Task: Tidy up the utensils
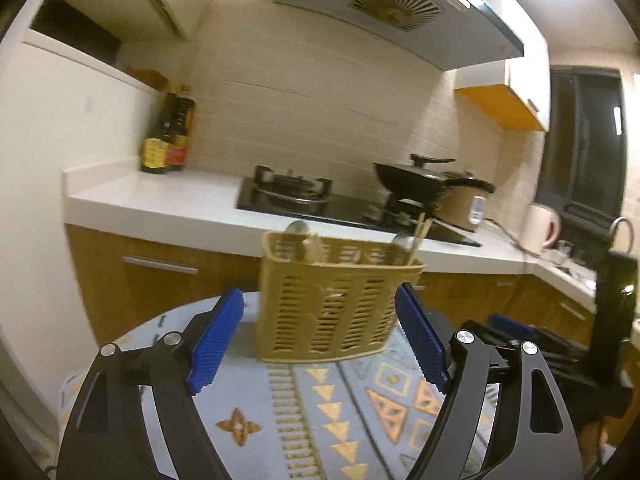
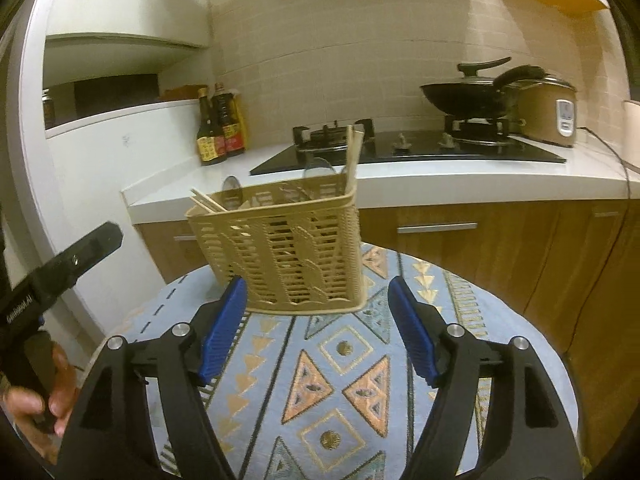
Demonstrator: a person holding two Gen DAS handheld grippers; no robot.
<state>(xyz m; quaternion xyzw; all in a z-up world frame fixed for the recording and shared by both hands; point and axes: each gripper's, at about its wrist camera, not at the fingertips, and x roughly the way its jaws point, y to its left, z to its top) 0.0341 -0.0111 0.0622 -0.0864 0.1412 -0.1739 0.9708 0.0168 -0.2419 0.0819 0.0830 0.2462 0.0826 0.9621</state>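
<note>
A tan slatted utensil basket stands upright on a round table with a blue patterned cloth. It holds wooden chopsticks and metal spoons. My left gripper is open and empty, its blue pads on either side of the basket's front, not touching it. In the right wrist view the same basket shows chopsticks and spoons. My right gripper is open and empty, just short of the basket. The left gripper's body shows at the left there.
A kitchen counter runs behind the table with a gas hob, a black wok, a rice cooker and sauce bottles. Wooden cabinets stand below. A kettle sits far right.
</note>
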